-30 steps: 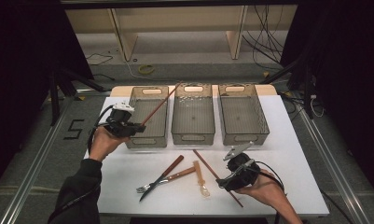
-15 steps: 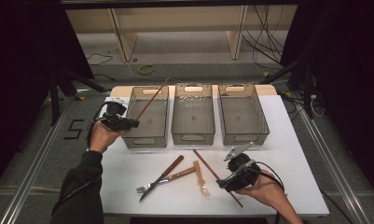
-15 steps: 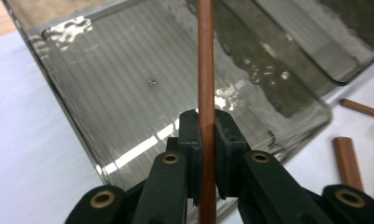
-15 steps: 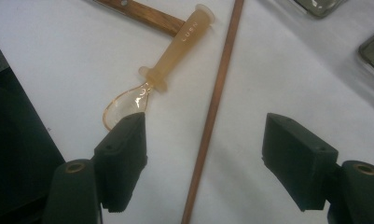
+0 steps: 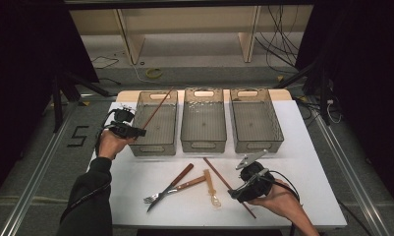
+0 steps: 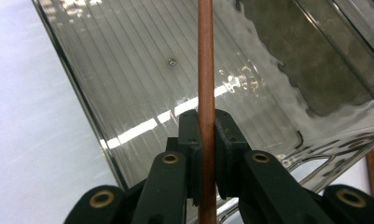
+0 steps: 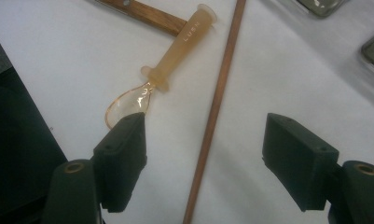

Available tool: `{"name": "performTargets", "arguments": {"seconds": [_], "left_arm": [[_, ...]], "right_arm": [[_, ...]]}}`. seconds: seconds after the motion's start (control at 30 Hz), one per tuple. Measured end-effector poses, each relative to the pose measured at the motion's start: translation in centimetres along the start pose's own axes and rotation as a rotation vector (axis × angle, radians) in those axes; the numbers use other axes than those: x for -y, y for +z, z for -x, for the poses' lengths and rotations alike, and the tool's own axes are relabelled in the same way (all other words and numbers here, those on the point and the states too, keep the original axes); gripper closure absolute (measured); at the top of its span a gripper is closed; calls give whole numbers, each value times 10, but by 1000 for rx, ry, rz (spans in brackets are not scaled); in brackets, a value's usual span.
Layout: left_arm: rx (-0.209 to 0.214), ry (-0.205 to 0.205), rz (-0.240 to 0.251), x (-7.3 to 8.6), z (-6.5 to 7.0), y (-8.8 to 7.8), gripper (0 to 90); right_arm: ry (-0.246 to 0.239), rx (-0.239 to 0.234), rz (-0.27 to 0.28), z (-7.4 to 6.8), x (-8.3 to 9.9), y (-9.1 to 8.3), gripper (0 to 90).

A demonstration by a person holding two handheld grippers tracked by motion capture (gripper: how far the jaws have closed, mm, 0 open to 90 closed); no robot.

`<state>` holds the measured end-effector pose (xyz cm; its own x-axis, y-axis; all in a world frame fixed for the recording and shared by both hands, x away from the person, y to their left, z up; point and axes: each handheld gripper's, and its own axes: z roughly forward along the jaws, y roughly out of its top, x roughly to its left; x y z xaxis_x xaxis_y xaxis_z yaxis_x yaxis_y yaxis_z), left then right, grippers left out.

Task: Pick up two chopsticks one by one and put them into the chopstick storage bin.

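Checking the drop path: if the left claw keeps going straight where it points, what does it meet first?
Probably the ribbed floor of the leftmost clear plastic bin. The left claw, shut on the thin brown wooden chopstick, aims into it; the chopstick's tip would likely arrive first, though depth is unclear.

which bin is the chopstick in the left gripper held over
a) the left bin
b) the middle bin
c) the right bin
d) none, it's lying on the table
a) The left gripper is shut on a chopstick that slants up over the left bin; the left gripper view shows the stick clamped between the jaws with that bin's floor behind it.
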<state>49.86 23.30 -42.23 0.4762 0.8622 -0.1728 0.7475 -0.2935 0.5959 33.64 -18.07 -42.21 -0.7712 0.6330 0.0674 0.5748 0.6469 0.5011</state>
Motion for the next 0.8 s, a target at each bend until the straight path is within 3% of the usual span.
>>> {"name": "performTargets", "arguments": {"seconds": [0.1, 0.2, 0.27, 0.33, 0.37, 0.53, 0.57, 0.67, 0.8], "left_arm": [[-12, -9, -12, 1, -1, 4, 816], [-18, -28, 7, 2, -2, 3, 679], [8, -27, 10, 2, -2, 2, 658], [8, -28, 23, 1, -1, -1, 561], [32, -37, 47, 2, 0, -6, 533], [71, -22, 104, 6, 9, -18, 393], [97, -20, 133, 9, 14, -23, 369], [135, -7, 173, 14, 24, -31, 322], [150, 7, 201, 20, 34, -38, 282]], "right_arm": [[0, -4, 1, 1, 0, 0, 311], [3, -4, 0, 1, 0, -1, 311], [6, -4, 2, 1, 0, -1, 310], [9, -3, 1, 1, 0, -1, 310], [12, -2, -2, 2, 0, -1, 309], [25, 5, -7, 3, 0, -1, 310], [26, 7, -10, 4, 0, -1, 310], [31, 14, -18, 4, 0, 0, 317], [34, 22, -36, 4, -1, 1, 340]]}}
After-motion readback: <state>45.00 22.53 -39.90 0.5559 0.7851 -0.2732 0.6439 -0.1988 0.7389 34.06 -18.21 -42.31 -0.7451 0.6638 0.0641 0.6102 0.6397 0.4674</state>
